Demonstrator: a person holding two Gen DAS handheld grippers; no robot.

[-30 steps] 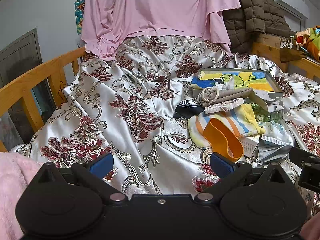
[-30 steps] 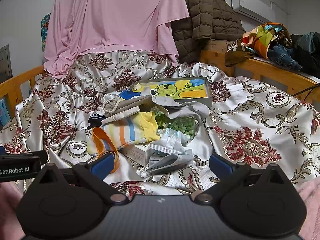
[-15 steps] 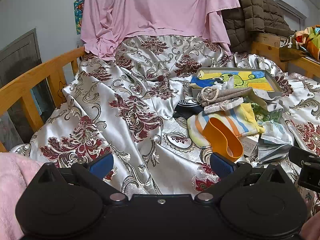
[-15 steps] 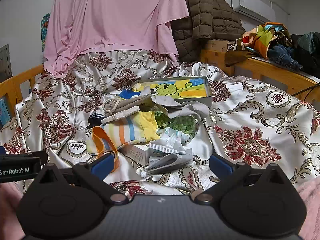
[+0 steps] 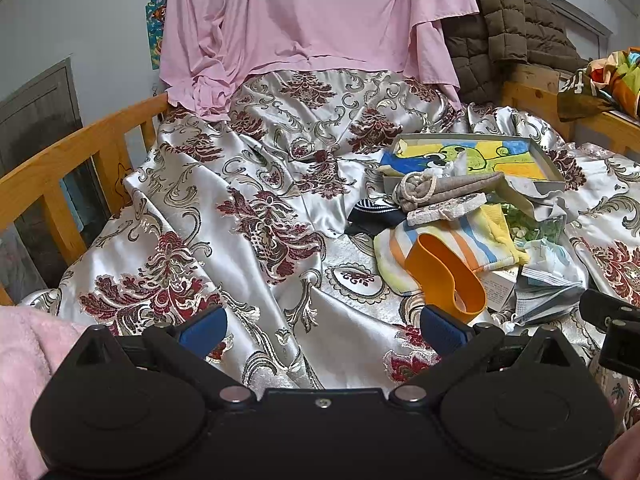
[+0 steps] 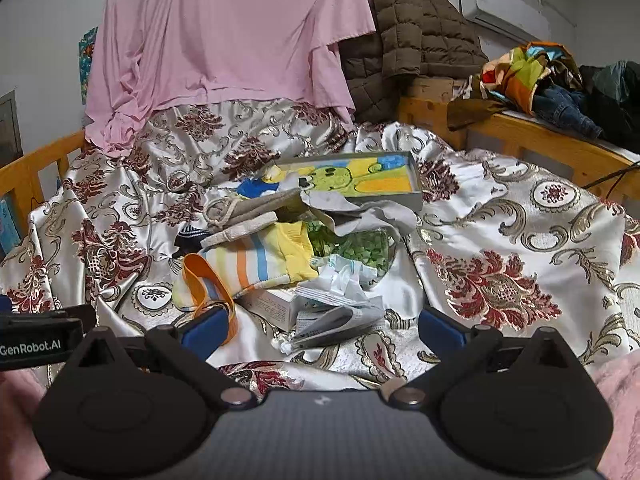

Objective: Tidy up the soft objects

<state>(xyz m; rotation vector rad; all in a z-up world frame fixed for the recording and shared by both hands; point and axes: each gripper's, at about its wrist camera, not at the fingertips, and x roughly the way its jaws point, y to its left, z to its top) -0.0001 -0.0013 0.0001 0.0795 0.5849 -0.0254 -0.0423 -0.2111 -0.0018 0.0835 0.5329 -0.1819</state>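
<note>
Nothing much has shifted over the last second: both grippers hang where they were, low over the near edge of the bed. Left gripper has its jaws spread wide and empty above the satin bedspread; right gripper is just as wide and holds nothing, its left blue pad just beside the orange loop of the striped cloth. That cloth, banded orange, blue and yellow, lies crumpled in the pile of soft things mid-bed, with a rolled beige towel tied with cord resting on its far edge and a dark navy striped piece to the left. Crumpled face masks and a small white carton sit nearest the right gripper. Behind the pile a shallow grey box holds a yellow, green and blue cartoon picture. A pink sheet hangs at the head of the bed.
</note>
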